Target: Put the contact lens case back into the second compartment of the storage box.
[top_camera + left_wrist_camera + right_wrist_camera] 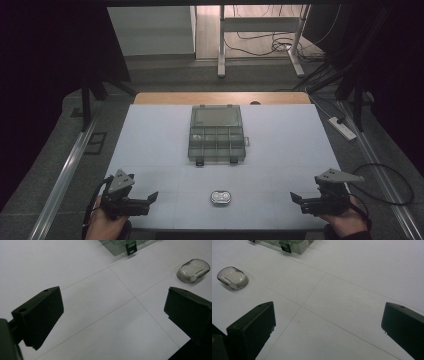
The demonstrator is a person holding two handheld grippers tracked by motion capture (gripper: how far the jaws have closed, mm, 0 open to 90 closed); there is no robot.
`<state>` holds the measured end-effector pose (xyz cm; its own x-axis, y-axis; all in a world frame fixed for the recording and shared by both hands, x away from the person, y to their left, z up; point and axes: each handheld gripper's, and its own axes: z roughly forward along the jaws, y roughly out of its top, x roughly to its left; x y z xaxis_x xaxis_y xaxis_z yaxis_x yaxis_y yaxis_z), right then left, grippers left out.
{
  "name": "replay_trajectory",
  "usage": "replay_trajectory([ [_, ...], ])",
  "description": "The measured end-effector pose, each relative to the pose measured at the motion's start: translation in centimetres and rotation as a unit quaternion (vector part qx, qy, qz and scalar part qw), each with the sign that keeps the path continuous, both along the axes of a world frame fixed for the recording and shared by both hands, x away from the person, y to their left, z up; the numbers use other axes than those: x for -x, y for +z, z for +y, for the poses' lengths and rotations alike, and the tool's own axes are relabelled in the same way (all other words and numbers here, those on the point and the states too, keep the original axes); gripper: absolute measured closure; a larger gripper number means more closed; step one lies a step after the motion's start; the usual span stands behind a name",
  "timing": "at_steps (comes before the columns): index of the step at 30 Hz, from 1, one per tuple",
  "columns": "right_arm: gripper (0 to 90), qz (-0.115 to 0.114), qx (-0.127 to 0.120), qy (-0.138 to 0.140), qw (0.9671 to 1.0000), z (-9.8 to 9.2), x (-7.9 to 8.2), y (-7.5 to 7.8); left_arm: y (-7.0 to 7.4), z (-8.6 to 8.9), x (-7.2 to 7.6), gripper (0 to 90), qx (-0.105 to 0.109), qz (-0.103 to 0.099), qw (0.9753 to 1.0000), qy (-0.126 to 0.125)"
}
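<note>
The capsule (220, 197) lies on the table (150, 145) midway between the left tool (145, 200) and right tool (300, 200), long axis crosswise; both gape empty, about equally near.

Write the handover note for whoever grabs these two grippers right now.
Left gripper: open, holding nothing, low at the near left of the white table.
Right gripper: open, holding nothing, low at the near right.
Small clear oval case: lies on the table near the front edge, between the two grippers, touched by neither.
Compartment box: at the table's middle, lid swung open toward the far side, latches facing the person. What its compartments hold is too small to tell.
Done: box is open. Left: nothing has been picked up yet; the oval case is likely the next thing to grasp.
</note>
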<state>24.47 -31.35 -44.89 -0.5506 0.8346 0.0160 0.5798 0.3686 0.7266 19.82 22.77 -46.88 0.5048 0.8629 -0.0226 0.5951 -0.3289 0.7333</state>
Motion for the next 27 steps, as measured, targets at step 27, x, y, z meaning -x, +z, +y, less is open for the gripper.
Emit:
replay_trajectory([
  [27, 0.0, 0.021, 0.005, 0.027, 0.9994, 0.39, -0.37, -0.11, -0.12, 0.31, -0.20, 2.5, 0.014, 0.012, 0.9998, 0.001],
])
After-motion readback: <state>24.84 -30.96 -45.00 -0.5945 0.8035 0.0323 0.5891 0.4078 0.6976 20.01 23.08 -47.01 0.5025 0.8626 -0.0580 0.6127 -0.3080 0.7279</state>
